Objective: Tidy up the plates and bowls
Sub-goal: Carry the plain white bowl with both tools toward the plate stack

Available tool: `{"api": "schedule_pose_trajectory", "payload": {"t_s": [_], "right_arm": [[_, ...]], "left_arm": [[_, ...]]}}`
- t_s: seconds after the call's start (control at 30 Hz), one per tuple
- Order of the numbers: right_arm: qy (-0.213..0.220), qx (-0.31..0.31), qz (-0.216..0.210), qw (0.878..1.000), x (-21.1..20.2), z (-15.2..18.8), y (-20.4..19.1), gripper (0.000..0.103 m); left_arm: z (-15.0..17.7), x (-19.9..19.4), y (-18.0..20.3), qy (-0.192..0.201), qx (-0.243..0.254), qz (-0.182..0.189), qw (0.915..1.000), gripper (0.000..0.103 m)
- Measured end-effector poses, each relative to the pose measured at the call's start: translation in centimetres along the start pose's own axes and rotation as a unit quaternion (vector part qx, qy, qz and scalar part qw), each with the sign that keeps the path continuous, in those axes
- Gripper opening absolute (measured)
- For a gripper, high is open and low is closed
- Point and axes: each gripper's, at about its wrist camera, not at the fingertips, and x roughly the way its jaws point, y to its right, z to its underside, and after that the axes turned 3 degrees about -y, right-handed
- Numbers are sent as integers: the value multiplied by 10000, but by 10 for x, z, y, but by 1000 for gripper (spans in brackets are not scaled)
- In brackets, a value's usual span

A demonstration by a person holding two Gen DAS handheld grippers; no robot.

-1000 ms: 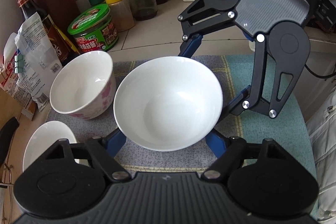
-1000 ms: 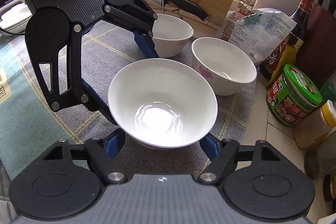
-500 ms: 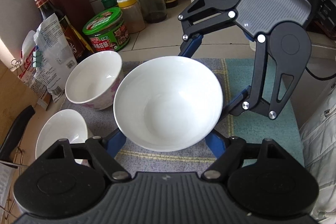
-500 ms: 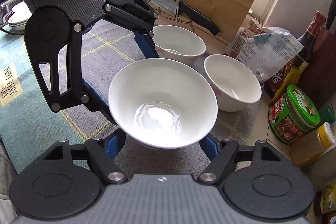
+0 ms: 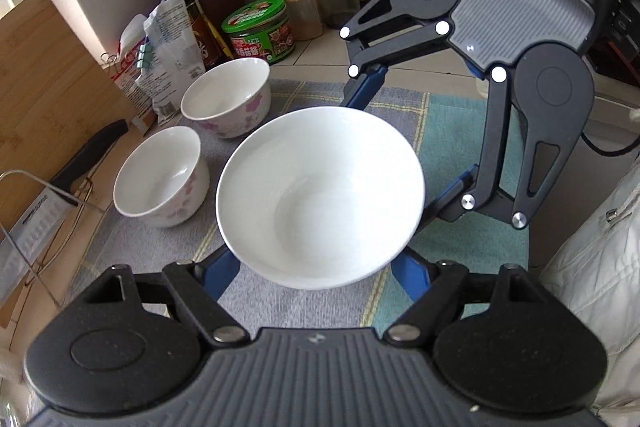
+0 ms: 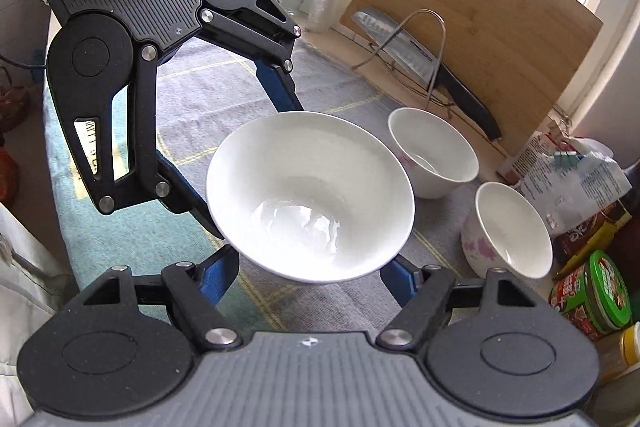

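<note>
A large plain white bowl (image 5: pixel 320 203) hangs above the checked mat (image 5: pixel 452 131), carried between both grippers. My left gripper (image 5: pixel 316 257) is shut on its near side, its blue fingers (image 5: pixel 222 267) pressing under the rim. My right gripper (image 5: pixel 404 143) grips the far side from the upper right. The right wrist view shows the same bowl (image 6: pixel 308 195) in my right gripper (image 6: pixel 310 269), with the left gripper (image 6: pixel 232 147) opposite. Two small white bowls with pink flowers (image 5: pixel 226 99) (image 5: pixel 160 175) stand on the mat, apart from the big bowl and from each other.
A wooden cutting board (image 5: pixel 48 99) leans at the mat's edge, with a big knife on a wire rack (image 6: pixel 412 55) in front of it. A green-lidded jar (image 5: pixel 260 29), bottles, a knife block and a clipped bag (image 5: pixel 168 43) crowd the wall side. White clothing (image 5: pixel 592 247) shows at the right.
Both grippers have lifted the big bowl higher and carried it sideways, rolling a little. The small bowls now look smaller and farther off. The cutting board and knife rack have come into view.
</note>
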Motion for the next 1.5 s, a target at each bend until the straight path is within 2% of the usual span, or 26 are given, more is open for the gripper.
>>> {"api": "schedule_pose_trajectory", "payload": {"t_s": [0.27, 0.7, 0.97, 1.5], "right_arm": [[48, -329, -294, 9990, 8, -26, -32, 81], [94, -672, -436, 9967, 39, -85, -78, 81], [96, -782, -548, 9954, 64, -117, -94, 81], [-50, -807, -704, 9942, 103, -145, -103, 81]], "left_arm": [[33, -31, -9, -44, -359, -175, 9992, 82], [98, -69, -38, -99, -674, -419, 9968, 82], [125, -77, -55, -145, -799, -490, 9955, 82], [160, -74, -81, -317, -1021, -398, 9935, 82]]}}
